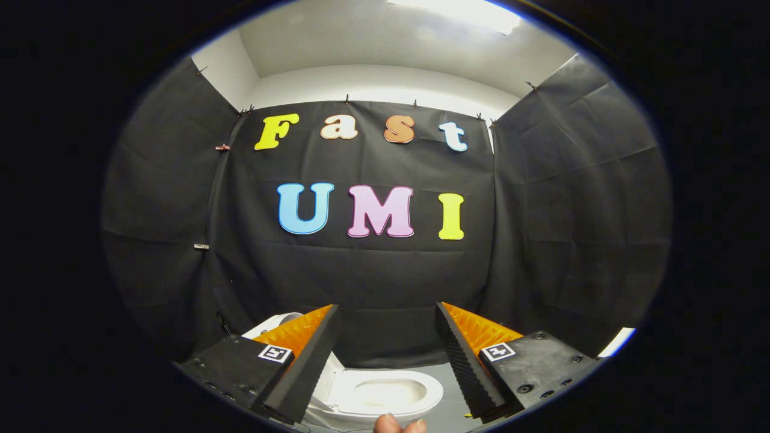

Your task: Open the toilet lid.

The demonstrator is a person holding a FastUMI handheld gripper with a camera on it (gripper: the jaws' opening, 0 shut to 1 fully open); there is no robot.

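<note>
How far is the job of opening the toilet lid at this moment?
It looks done: the toilet shows its open bowl between the fingers, and the lid seems raised behind the left finger. The gripper is open and holds nothing. A fingertip shows below. Nothing seems left.

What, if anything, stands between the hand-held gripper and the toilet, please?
Nothing visible does. The hand-held gripper is open, and the toilet lies beyond the gap between its fingers, bowl showing. One finger covers part of the toilet, and a person's fingertips show at its near edge.
</note>
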